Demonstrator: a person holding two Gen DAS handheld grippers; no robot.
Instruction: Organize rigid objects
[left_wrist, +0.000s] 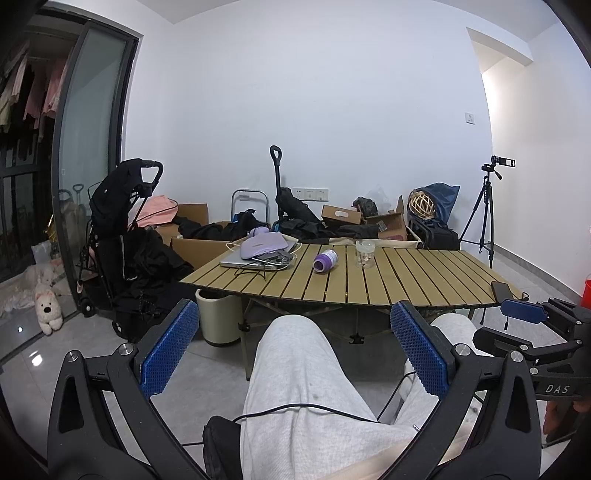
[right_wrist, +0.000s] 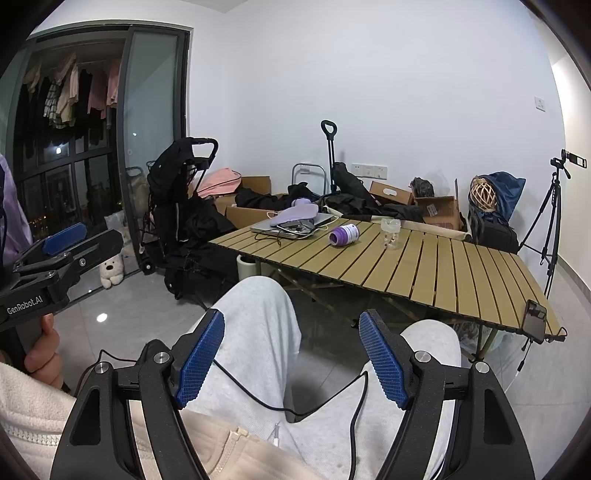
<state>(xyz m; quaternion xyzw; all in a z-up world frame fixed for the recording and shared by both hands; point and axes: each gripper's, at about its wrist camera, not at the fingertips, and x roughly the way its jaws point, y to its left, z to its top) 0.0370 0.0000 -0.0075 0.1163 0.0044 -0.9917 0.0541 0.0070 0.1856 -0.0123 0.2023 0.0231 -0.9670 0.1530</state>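
Sitting back from the desk, the person has both claws low over the knees, so the work looks not yet started: this reads as the opening step, before any reach.

The left claw is spread wide with nothing between its blue pads. The right claw is likewise wide open and empty; in the left wrist view it shows at the right edge, pointing towards the desk.

On the slatted desk lie the things to be sorted. A purple bottle lies on its side near the middle. Just to its right, apart from it, stands a small clear jar with some pale bits inside; what they are is too small to tell. At the far left corner a laptop carries a purple pad and a tangle of cables. A dark phone rests at the near right corner, well apart from the rest.

By my judgement the next move calls for bringing one claw forward and up to desk height. The fallen bottle seems a likely first pick; being round and on its side, it may roll, so the pads should close across its body squarely. The jar looks slippery and should be taken upright.
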